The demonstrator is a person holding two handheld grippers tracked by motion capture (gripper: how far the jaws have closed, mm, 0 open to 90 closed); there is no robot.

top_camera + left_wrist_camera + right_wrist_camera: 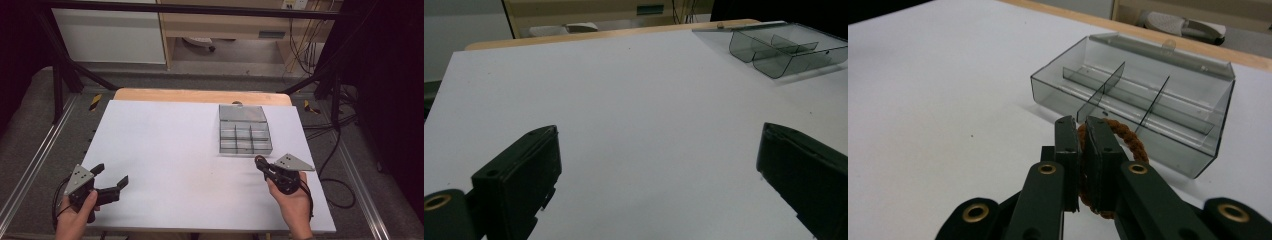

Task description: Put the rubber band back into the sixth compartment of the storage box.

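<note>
Clenched black jaws at the bottom centre of the right gripper view belong to the right gripper [1083,131], which grips a brown twisted ring [1125,135]; the high view leaves that ring too small to make out. Just beyond it, upper right of that frame, sits a clear divided box [1168,140] with its lid open. From above, the right hand [292,200] holds its gripper low at lower right, just below the box [245,131]. At lower left the left hand [75,220] holds the left gripper [111,176] released, jaws spread wide over the bare white table [165,150].
</note>
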